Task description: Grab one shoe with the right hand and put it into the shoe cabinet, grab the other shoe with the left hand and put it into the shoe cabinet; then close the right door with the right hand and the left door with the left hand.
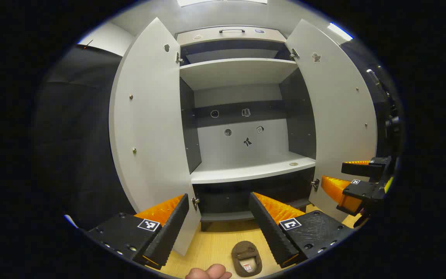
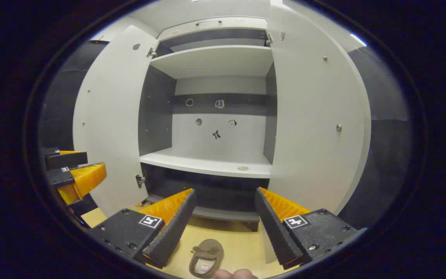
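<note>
Both doors of the shoe cabinet [image 1: 242, 116] stand wide. The left claw [image 1: 219, 228] and right claw [image 2: 223, 228] are spread apart, holding nothing. A brown shoe [image 1: 247, 259] lies on the wooden floor [image 1: 215, 244] before the cabinet's front edge, below both claws.

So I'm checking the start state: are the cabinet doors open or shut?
Open. The left door and right door both swing outward, showing bare shelves inside.
</note>
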The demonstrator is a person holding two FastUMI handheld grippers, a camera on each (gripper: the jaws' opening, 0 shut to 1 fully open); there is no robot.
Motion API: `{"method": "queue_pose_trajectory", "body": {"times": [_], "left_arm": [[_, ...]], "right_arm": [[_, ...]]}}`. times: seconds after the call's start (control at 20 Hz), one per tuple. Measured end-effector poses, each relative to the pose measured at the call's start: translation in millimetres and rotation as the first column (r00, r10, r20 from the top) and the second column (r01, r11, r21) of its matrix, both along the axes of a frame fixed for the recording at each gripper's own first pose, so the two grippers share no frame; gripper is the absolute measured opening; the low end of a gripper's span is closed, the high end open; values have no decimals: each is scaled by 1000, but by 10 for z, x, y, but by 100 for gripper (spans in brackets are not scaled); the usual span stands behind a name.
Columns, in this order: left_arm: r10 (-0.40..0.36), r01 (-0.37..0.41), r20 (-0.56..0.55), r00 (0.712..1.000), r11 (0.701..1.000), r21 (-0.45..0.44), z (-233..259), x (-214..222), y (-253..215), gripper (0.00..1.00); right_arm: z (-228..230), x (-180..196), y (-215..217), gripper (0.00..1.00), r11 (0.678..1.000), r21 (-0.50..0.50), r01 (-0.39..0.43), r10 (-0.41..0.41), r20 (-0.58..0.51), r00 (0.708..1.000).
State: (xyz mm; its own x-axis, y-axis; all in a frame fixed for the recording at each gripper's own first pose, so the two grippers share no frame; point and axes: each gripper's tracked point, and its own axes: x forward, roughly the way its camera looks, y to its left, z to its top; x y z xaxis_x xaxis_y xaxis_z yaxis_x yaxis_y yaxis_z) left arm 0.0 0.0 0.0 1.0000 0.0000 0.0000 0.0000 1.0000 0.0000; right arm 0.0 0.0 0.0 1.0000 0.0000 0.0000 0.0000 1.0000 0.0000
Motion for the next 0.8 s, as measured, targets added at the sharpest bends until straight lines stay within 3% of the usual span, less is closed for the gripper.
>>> {"method": "queue_pose_trajectory", "body": {"times": [0.1,0.25,0.55,0.8], "left_arm": [[-22,22,5,1000,1000,-10,-26,-7,-8,96],[-3,3,-17,1000,1000,-10,-122,-28,47,96],[9,-9,-3,1000,999,-32,-38,-49,74,96],[10,-10,8,1000,1000,-29,-15,-82,66,96]], "right_arm": [[38,-24,-13,99,1000,2,20,-20,16,1000],[-64,-10,26,99,1000,-8,4,-4,-36,999],[-38,-14,-42,100,999,17,36,-35,-40,999],[-158,-18,79,99,999,35,-16,18,-75,997]]}}
